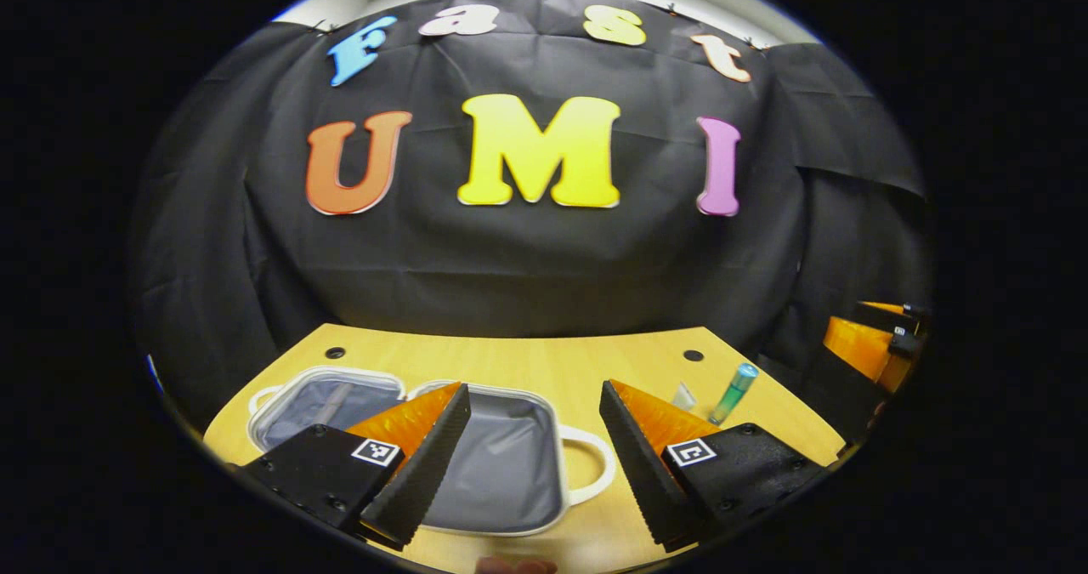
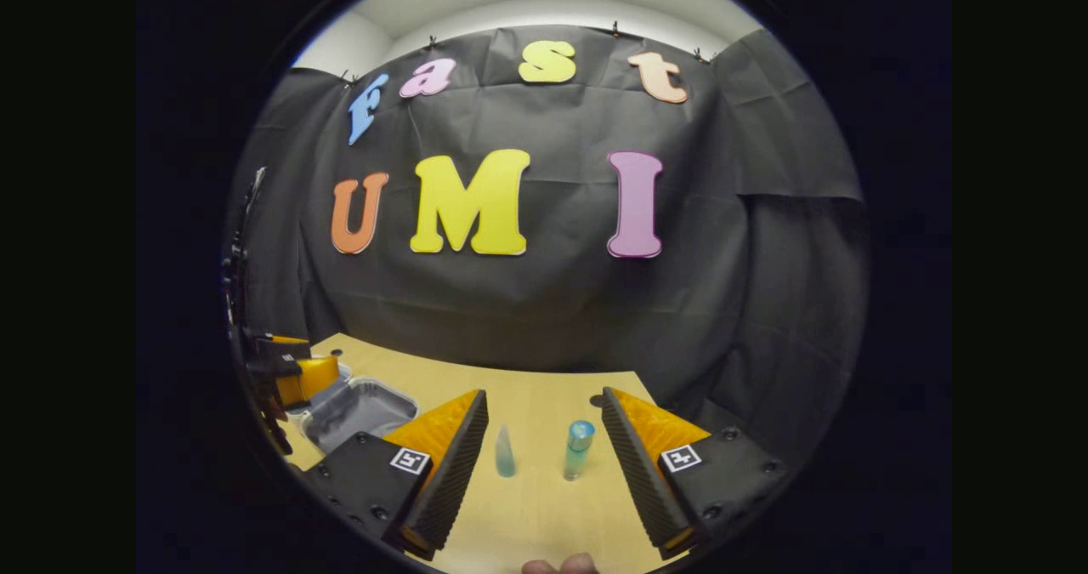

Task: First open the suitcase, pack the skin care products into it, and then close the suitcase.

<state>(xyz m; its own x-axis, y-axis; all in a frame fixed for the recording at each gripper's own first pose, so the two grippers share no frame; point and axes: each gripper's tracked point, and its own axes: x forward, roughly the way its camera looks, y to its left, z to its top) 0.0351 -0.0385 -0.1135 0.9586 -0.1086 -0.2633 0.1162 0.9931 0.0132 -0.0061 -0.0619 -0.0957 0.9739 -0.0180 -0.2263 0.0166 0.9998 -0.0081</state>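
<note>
Suitcase lay open flat at the table's seven o'clock. Both tongs were spread wide, empty: left gripper above it, right gripper framing the tall tube and small bottle. Light, slick, tippy-looking; mid-body seemed the safest grip.

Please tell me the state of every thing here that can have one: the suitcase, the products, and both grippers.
Suitcase: open, both halves lying flat on the table.
Green bottle: lying on the table, not packed.
Small clear tube: on the table, not packed.
Left gripper: open, holding nothing, above the suitcase.
Right gripper: open, holding nothing, both products between its fingers.
</note>
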